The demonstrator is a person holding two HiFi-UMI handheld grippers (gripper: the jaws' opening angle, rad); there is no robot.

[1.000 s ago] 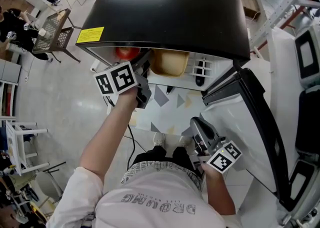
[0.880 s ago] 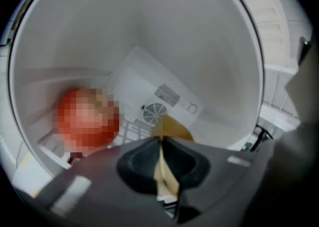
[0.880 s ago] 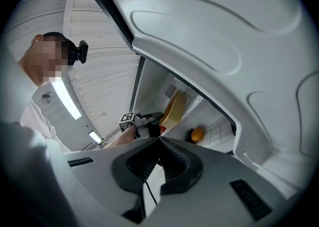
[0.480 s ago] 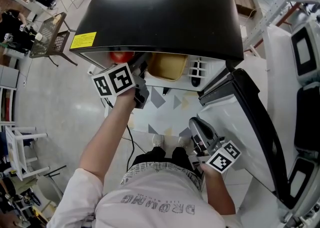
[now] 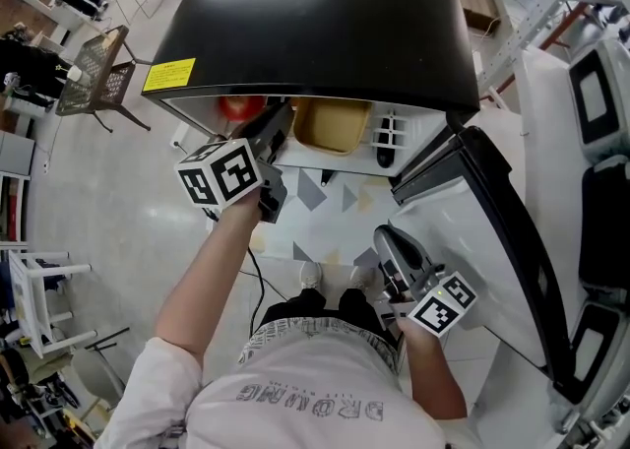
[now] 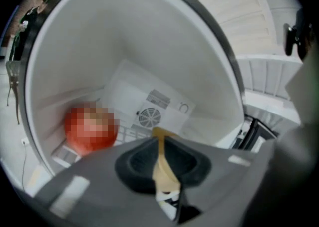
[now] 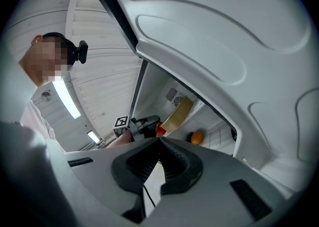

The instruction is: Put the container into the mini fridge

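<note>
Head view, from the left: a red round item (image 5: pixel 236 105) sits inside the open mini fridge (image 5: pixel 315 24). Just right of it the left gripper (image 5: pixel 276 127) reaches into the opening, jaws clenched on the rim of the tan container (image 5: pixel 335 125), which is held tilted inside the fridge compartment. Further right and lower, the right gripper (image 5: pixel 392 245) hangs beside the swung-open door (image 5: pixel 472 240), jaws pressed together on nothing.

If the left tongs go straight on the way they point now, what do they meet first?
Probably the mini fridge's white back wall, near its round fan grille. The left tongs, shut on the flat yellow container, aim there; the red round object lies left of that line. Depth is unclear.
</note>
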